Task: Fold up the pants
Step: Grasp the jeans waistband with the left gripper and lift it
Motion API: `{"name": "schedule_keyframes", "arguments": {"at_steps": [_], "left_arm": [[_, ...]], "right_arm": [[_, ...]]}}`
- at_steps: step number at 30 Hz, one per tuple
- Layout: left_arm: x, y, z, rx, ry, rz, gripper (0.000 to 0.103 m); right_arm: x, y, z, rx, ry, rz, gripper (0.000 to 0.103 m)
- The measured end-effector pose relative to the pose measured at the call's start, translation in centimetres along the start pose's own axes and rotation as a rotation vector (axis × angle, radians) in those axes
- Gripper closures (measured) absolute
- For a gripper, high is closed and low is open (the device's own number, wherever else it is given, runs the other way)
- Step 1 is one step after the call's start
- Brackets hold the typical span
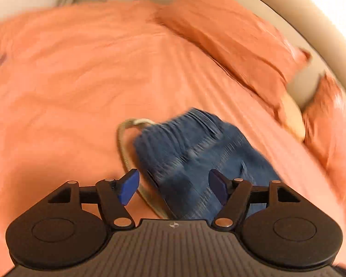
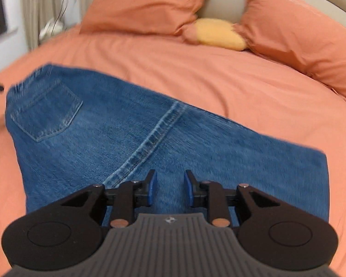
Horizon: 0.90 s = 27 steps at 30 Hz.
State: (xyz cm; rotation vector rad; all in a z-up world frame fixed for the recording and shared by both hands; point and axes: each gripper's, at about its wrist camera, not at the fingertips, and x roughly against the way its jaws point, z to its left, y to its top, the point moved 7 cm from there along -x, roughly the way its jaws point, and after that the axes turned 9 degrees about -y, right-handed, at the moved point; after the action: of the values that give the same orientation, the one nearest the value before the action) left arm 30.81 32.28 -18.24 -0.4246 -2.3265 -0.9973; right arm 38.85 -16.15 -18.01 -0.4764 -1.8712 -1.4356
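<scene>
Blue jeans (image 2: 150, 124) lie folded flat on the orange bedcover (image 2: 242, 87); a back pocket (image 2: 48, 113) shows at the left and a stitched seam runs diagonally across them. My right gripper (image 2: 170, 189) hovers over their near part, with its blue pads a narrow gap apart and nothing pinched between them. In the blurred left wrist view, the jeans (image 1: 196, 152) appear as a bunched blue end with a pale beige band (image 1: 122, 147) looping out at its left. My left gripper (image 1: 174, 188) is wide open above that end, holding nothing.
Two orange pillows (image 2: 145, 7) (image 2: 299, 34) lean on a beige headboard (image 2: 226, 2), with a yellow cushion (image 2: 219, 34) between them. A curtain (image 2: 34, 7) hangs at the far left. The orange bedcover (image 1: 69, 80) stretches wide to the left of the jeans.
</scene>
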Motion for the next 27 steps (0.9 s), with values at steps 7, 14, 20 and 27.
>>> {"name": "schedule_keyframes", "arguments": {"at_steps": [7,14,20,27], "left_arm": [[-4.1,0.9,3.8,0.18,-0.08,0.004,0.023],[-7.1,0.8,4.4,0.176,-0.131,0.009,0.026],[-7.8,1.3,2.9,0.092,-0.025,0.03,0.054],[-7.0,2.4,-1.5,-0.081,0.183,0.039,0.077]], "right_arm": [[-3.9,1.5,0.7,0.099,0.012,0.174,0.079],[-5.5,0.6,1.3,0.113,0.004,0.229,0.079],[-5.9,0.3,0.8,0.073,0.028,0.237,0.078],[-5.5,0.1,0.9,0.078,-0.005,0.23,0.077]]}}
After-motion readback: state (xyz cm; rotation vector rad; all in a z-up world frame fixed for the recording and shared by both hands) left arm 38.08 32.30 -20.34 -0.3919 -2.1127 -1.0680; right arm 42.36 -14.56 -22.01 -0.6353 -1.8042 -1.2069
